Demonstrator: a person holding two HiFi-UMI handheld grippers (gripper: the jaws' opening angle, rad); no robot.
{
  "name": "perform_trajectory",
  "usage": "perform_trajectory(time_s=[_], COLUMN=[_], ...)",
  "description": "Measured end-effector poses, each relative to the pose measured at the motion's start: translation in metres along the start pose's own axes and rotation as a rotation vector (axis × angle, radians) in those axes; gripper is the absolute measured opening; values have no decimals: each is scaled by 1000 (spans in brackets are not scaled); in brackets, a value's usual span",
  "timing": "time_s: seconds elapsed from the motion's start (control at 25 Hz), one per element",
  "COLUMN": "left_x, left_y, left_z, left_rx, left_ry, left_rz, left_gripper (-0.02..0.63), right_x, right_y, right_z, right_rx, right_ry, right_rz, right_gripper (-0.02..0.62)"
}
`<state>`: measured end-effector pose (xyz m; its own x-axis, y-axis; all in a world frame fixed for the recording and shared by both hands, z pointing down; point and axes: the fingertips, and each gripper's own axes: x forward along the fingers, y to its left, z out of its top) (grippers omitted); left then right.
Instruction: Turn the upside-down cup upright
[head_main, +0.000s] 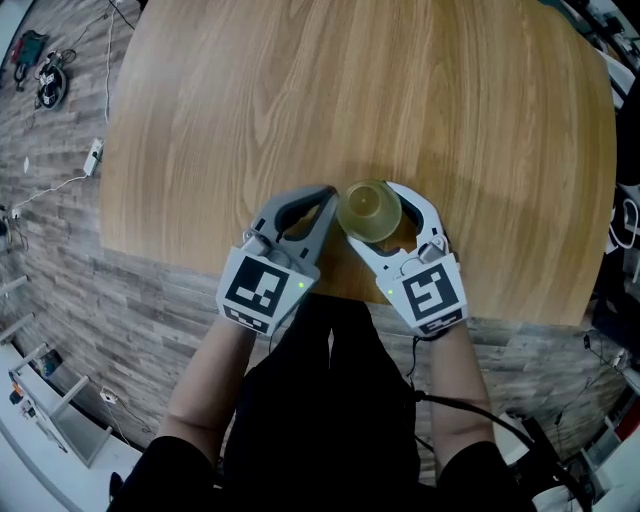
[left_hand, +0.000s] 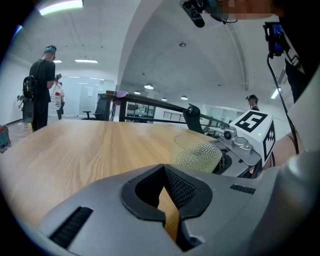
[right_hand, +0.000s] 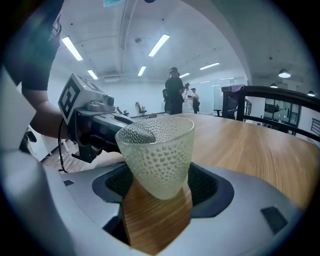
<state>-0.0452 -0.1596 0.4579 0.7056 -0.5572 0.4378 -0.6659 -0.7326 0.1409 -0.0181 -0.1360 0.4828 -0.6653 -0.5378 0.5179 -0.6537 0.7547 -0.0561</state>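
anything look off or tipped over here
Nothing is spilled or damaged. The dimpled translucent cup is mouth-up, gripped between the right gripper's jaws. It leans slightly and is close to the near edge of the table.

1. We log bright, even light on the surface (head_main: 380, 110) in the head view, with only faint shadows.
2. Cool white ceiling strips (right_hand: 159, 45) light both gripper views. One flares at the top left of the left gripper view.
3. Both gripper views show heavy fisheye bending and black corners.
4. The cup (right_hand: 157, 150) is sharp; the far background is soft.
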Motion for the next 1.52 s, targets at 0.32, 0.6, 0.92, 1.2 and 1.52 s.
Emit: perform_trajectory(time_s=[0.32, 0.6, 0.92, 1.2, 1.52], left_x=[2, -6, -14, -38, -66], left_y=[6, 11, 7, -2, -41], left_z=[-3, -6, 4, 35, 108], left_rx=[-17, -17, 12, 50, 112], left_ry=[-14, -15, -23, -71, -182], left_rz=[30, 82, 148, 215, 256], left_gripper=[8, 8, 8, 8, 8], right_x=[0, -18, -47, -88, -138], right_y=[-3, -3, -7, -7, -7], right_z=[1, 3, 4, 28, 104], right_rx=[46, 89, 153, 169, 172], right_ry=[-10, -42, -60, -137, -315], right_rz=[19, 22, 15, -58, -217], right_gripper=[299, 301, 301, 299, 73])
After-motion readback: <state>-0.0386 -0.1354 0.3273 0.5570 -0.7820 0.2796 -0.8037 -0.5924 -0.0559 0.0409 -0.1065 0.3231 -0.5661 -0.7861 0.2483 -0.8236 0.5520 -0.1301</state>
